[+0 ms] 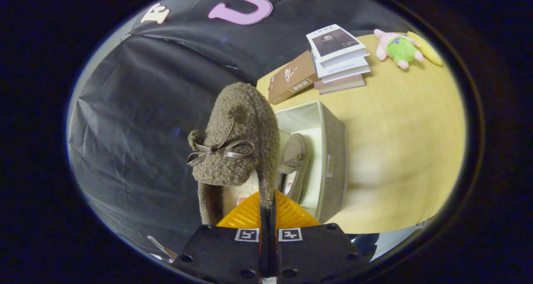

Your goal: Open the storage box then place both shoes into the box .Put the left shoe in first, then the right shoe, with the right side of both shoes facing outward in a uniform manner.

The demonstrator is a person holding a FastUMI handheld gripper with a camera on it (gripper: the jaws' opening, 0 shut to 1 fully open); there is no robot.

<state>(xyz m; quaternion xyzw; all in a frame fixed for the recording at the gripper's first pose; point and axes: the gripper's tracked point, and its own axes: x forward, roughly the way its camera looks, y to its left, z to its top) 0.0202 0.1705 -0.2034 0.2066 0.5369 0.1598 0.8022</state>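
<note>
**One slipper in the box, the second held above it**

The gripper [267, 207] was clamped on the edge of a fuzzy brown slipper [235, 150], its two fingers pressed nearly together with only the thin side wall of the slipper between them. The slipper hung in the grip with its toe pointing away from the fingers, and a small ribbon bow [218, 150] with two pompoms showed on its top. Part of its pale fleece lining was visible near the fingers.

Just beyond and beside the held slipper stood a grey fabric storage box [333, 159] with a pale lining. It was open, with no lid in sight. A second matching slipper [296, 163] already lay inside it, resting on its side against the inner wall. The box sat on a yellow wooden table [408, 142].

Judging from this, the box had been opened and the first shoe placed, so the task looked more than halfway done. What remained was to lower the held slipper into the box next to the first, facing the same way, and let go. Whether each slipper was the left or the right could not be told.

Farther off on the table lay a stack of books [339, 59] and a plush toy [399, 46].
</note>
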